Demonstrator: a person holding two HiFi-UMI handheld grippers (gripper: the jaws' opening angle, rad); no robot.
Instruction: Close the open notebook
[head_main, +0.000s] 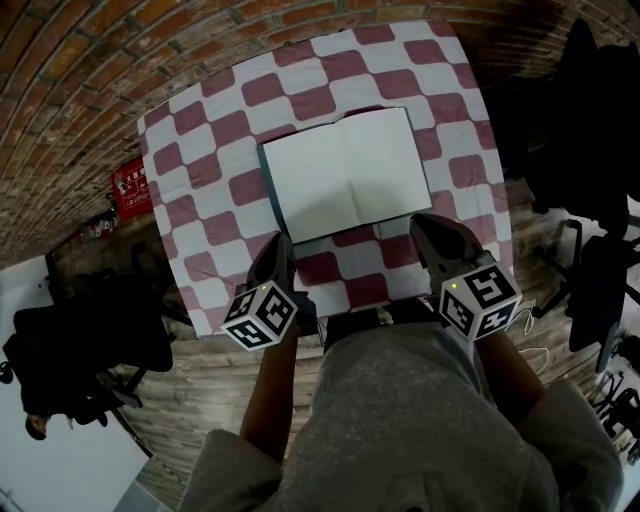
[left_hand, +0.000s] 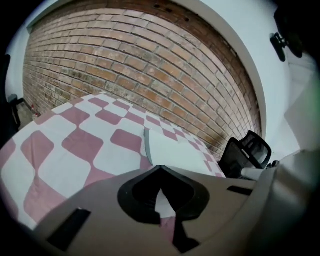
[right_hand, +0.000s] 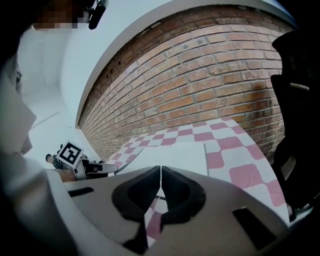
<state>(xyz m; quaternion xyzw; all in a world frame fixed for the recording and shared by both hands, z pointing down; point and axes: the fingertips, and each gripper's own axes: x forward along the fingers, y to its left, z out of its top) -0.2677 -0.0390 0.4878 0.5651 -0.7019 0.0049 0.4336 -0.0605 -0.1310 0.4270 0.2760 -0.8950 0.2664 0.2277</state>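
- The notebook (head_main: 345, 170) was seen lying open in the middle of the checked cloth (head_main: 200, 190), blank pages up and its spine running away from the person.
- Both halves appeared to lie flat in the head view. No cover or page was seen swung up over the spine.
- The left gripper (head_main: 277, 243) was placed at the near left corner of the notebook, with its jaws brought fully together.
- Whether a thin edge of the cover or a page was nipped between those tips could not be told. Only cloth was seen through the gap behind them.
- The right gripper (head_main: 427, 222) was placed just by the near right corner, its jaws also drawn together with nothing between them.
- The task was judged to be at its very start: the grippers were in place at the near edge, but nothing of the closing itself was shown as done.
- The whole fold was judged to be left. One half had to be lifted by its edge, carried over the spine and laid down on the other half.
- The cover would then have to be let go and seen to lie flat.
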